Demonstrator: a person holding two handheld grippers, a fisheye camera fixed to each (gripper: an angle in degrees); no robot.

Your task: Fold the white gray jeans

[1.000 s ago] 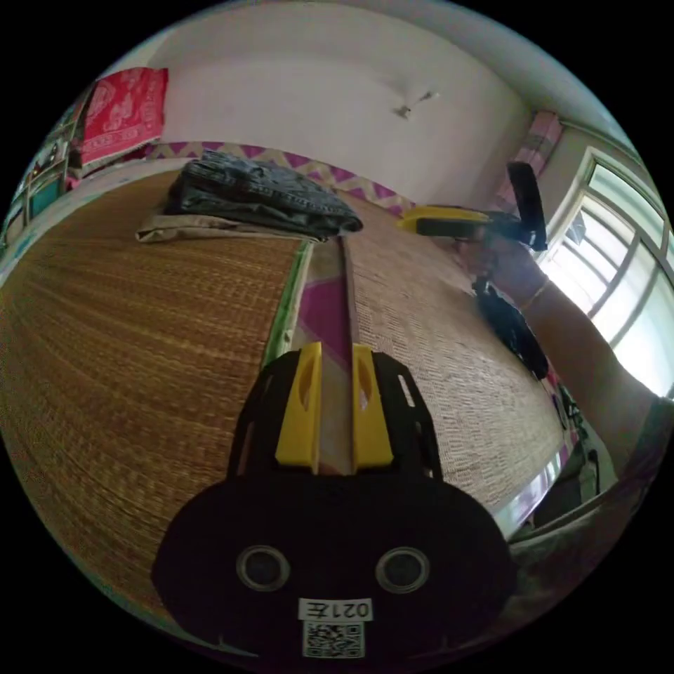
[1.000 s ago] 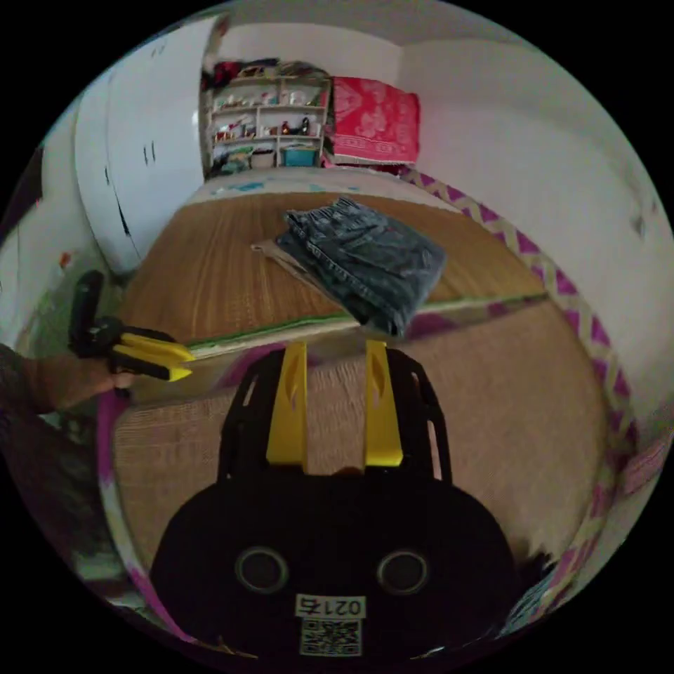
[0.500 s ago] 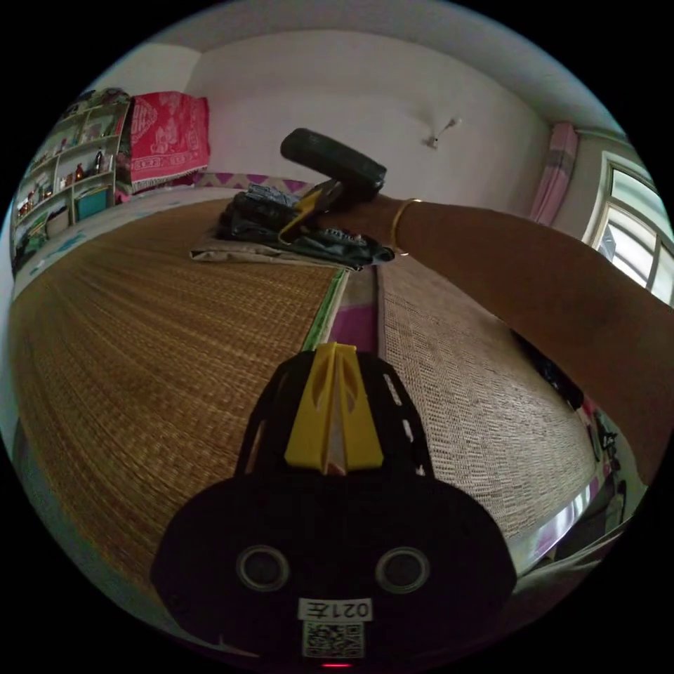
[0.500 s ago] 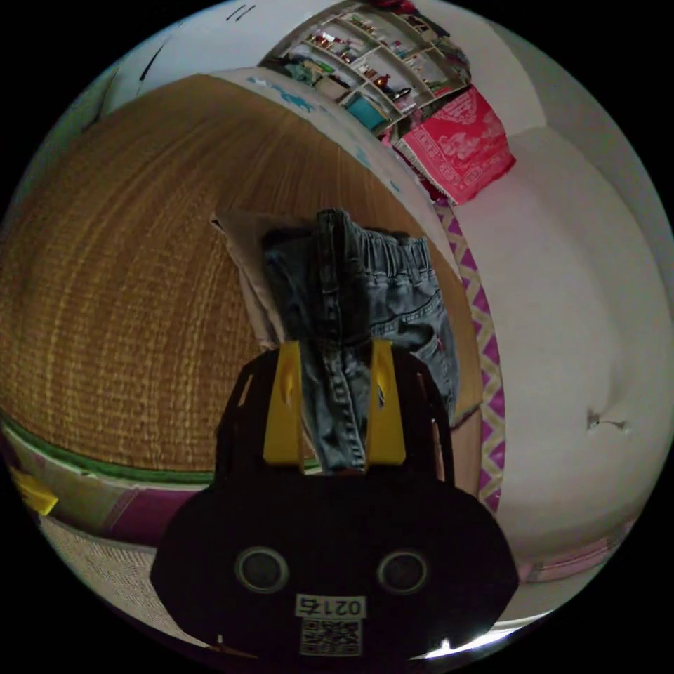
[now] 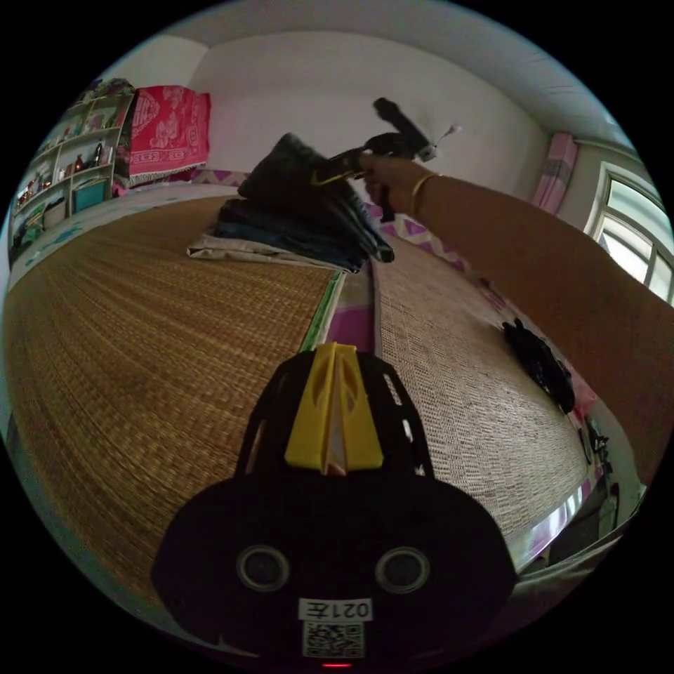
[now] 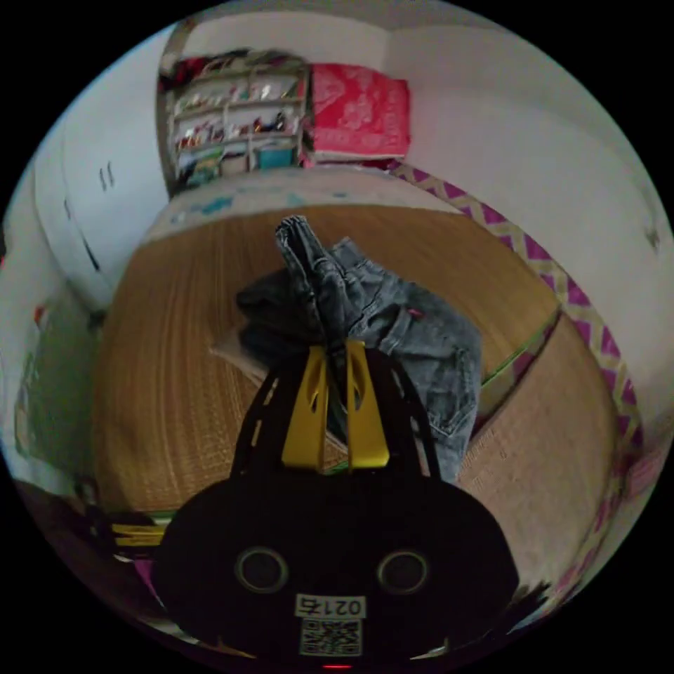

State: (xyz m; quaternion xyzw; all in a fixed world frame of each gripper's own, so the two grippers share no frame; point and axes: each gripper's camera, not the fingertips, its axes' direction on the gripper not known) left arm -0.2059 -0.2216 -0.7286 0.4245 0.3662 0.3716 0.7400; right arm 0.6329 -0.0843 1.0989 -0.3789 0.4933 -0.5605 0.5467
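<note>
Fingers of the right gripper are pinched on faded grey denim jeans lifted off the clothes stack; spreading flat on the woven mat is judged next, the left gripper being pressed together, empty.

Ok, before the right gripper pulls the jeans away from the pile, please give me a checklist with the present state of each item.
1. Right gripper shut on the jeans: ok.
2. Jeans lifted off the pile: partly, one end hangs against it; not ok.
3. Left gripper free to help: ok, shut and holding nothing.
4. Woven mat bare for laying out: ok.
5. Beige garment below stays put: cannot tell.
</note>
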